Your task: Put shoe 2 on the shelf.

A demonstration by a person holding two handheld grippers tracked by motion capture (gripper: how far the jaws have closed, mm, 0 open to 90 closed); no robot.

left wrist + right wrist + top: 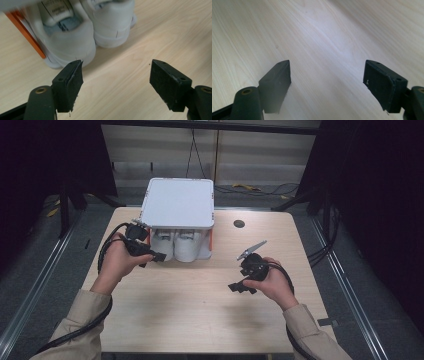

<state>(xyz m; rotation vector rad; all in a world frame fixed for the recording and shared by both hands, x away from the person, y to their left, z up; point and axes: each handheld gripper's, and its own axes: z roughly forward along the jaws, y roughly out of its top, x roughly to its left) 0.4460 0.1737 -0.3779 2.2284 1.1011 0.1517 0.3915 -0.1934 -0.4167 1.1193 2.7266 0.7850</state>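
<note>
A box with a white lid [178, 202] and orange edges stands at the far middle of the wooden table [200, 310]. Under the lid's near side show the heels of two white shoes [182, 247]. My left gripper [152, 256] is just left of the heels, its jaws open and empty. In the left gripper view the open left gripper [116, 75] faces the two white heels [75, 42], with an orange box edge [25, 32] beside them. My right gripper [241, 287] is over the table's right half, apart from the box. In the right gripper view the right gripper [327, 77] is open over bare wood [324, 37].
A small dark round spot [239, 223] lies on the table right of the box. Metal rails [345, 280] run along the floor on both sides. Cables [260, 189] lie on the floor behind the table, and dark curtains stand at left and right.
</note>
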